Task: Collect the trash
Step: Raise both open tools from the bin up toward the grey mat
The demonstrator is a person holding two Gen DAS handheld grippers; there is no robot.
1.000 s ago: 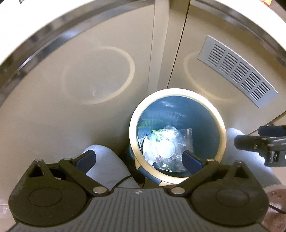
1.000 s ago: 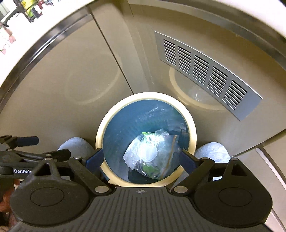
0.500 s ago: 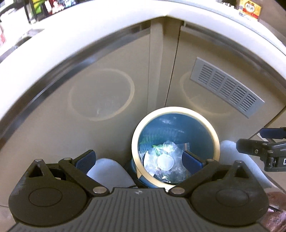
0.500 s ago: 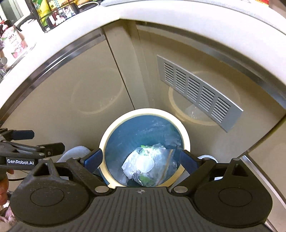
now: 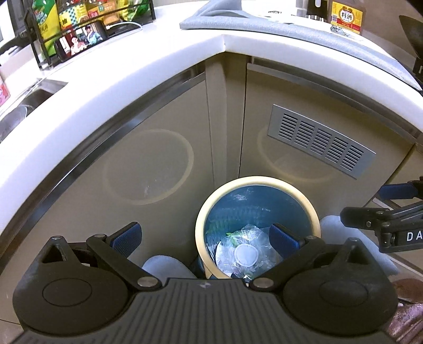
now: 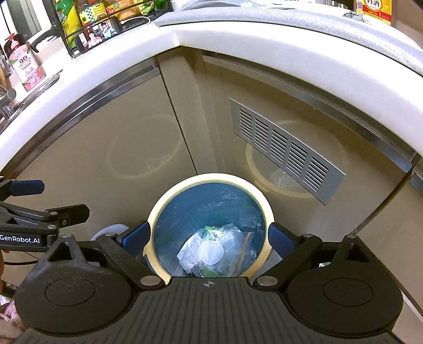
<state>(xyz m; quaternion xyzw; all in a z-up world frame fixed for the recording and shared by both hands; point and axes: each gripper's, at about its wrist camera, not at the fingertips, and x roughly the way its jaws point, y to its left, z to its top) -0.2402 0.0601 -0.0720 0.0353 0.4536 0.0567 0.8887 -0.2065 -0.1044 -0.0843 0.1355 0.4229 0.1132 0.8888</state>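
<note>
A round trash bin (image 5: pixel 257 180) with a cream rim and blue inside stands on the floor in the cabinet corner. Crumpled clear plastic with a white disc (image 5: pixel 246 254) lies at its bottom, also seen as the plastic trash (image 6: pixel 211 251) in the right wrist view. My left gripper (image 5: pixel 205 235) hangs open above the bin's left side, holding nothing. My right gripper (image 6: pixel 208 238) is open over the bin (image 6: pixel 210 177), its blue pads framing the rim, also empty. Each view shows the other: the right gripper (image 5: pixel 375 203) and the left gripper (image 6: pixel 53 198).
Beige cabinet doors meet behind the bin, one with a metal vent grille (image 5: pixel 320 144). Above runs a white countertop (image 5: pixel 158 60) with a sink (image 5: pixel 23 103), a rack of bottles (image 5: pixel 79 23), a pink soap bottle (image 6: pixel 22 63) and a grey mat (image 5: pixel 290 26). Pale soft shapes (image 5: pixel 164 264) flank the bin.
Both grippers have lifted up and back from the bin, which looks smaller now. The countertop and its items have come into view. Both stay open and empty.
</note>
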